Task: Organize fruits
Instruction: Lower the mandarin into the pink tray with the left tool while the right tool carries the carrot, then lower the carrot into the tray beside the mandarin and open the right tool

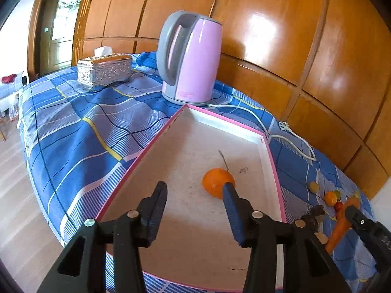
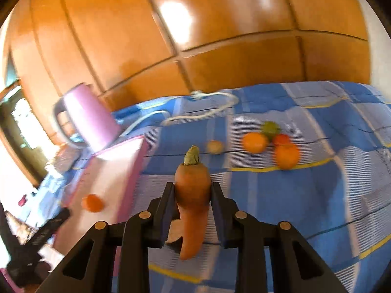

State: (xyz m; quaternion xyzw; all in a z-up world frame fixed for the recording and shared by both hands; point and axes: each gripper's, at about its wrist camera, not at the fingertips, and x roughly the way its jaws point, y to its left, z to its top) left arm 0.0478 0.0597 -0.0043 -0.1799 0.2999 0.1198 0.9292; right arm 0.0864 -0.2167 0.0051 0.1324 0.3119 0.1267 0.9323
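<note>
Left gripper (image 1: 194, 186) parted over tray (image 1: 259, 135), orange (image 1: 215, 179) touching its right finger; right gripper (image 2: 193, 190) clamped on carrot (image 2: 193, 195); loose fruit (image 2: 268, 141) at 1 o'clock.

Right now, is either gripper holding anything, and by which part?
The right gripper holds a carrot clamped across its thick upper part, just below the stem end. The left gripper holds nothing; its jaws stand open over the tray, beside an orange.

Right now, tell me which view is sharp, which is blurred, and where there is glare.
Left wrist view: sharp; the kettle and the orange in the tray are crisp, with glare on the wood panels. Right wrist view: motion-blurred; only the right claw and its carrot stay fairly clear, glare on the panels again.
</note>
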